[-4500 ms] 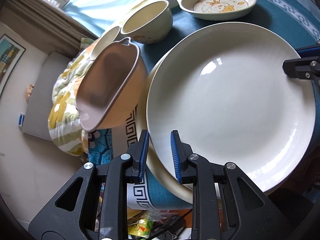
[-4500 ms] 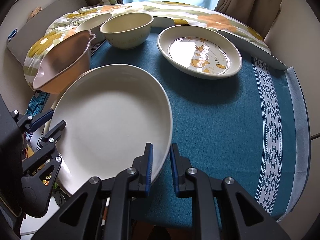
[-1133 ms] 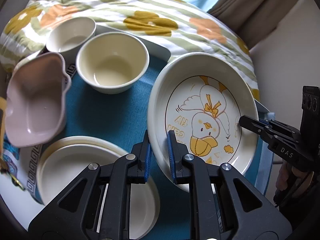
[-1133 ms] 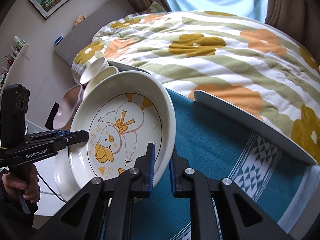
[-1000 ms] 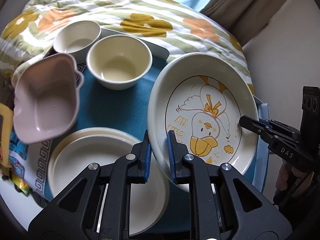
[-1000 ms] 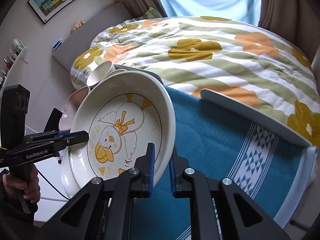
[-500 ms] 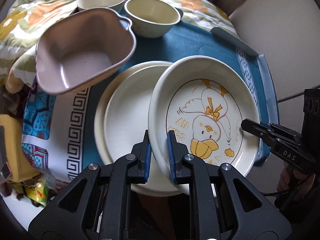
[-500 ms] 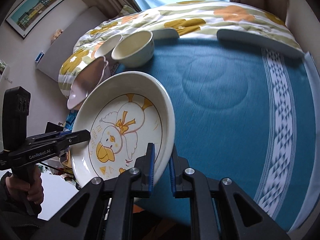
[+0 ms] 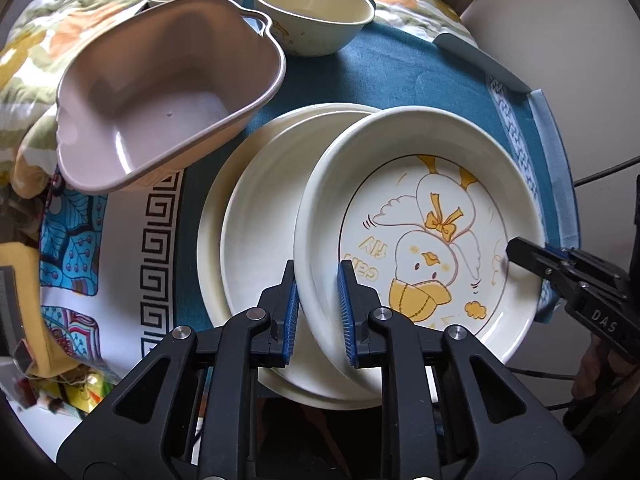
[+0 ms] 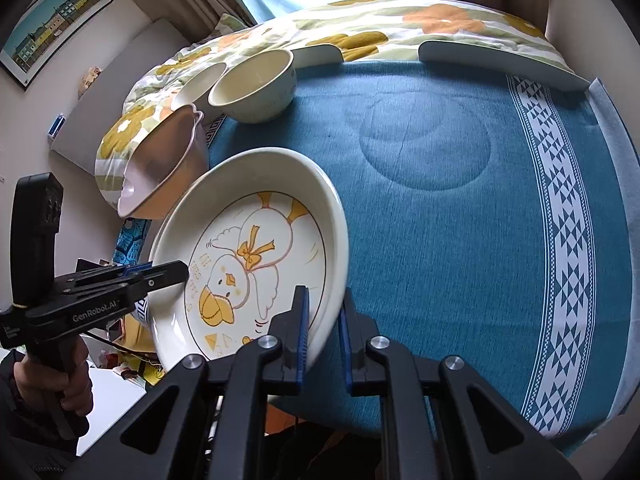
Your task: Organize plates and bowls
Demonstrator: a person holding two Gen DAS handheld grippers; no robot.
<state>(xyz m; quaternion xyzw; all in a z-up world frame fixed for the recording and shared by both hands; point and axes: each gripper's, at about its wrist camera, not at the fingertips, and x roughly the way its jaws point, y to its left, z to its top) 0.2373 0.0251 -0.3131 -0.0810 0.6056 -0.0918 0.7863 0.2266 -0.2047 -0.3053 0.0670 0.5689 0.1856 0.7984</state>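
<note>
I see the bench (image 10: 460, 208) under its teal cloth, and near its left edge the two stacked plain plates (image 9: 256, 216) lying flat. Over them I am holding the duck plate (image 9: 420, 216) tilted: its left rim is raised and its right side dips toward the cloth. The plate is round, so it has no long axis; the duck's feet point to the far edge and its beak to the near one. My left claw (image 9: 319, 312) is clenched on the near-left rim, one finger inside, one outside. My right claw (image 10: 323, 332) pinches the opposite rim the same way. I cannot tell whether the plate's underside touches the stack; the plate hides that part, and my claws cover its near rim. The pink tub (image 9: 168, 108) leans at the left edge, half off the cloth. Two cream bowls (image 9: 312, 12) stand at the far-left corner, the farther one partly hidden by the tub.
</note>
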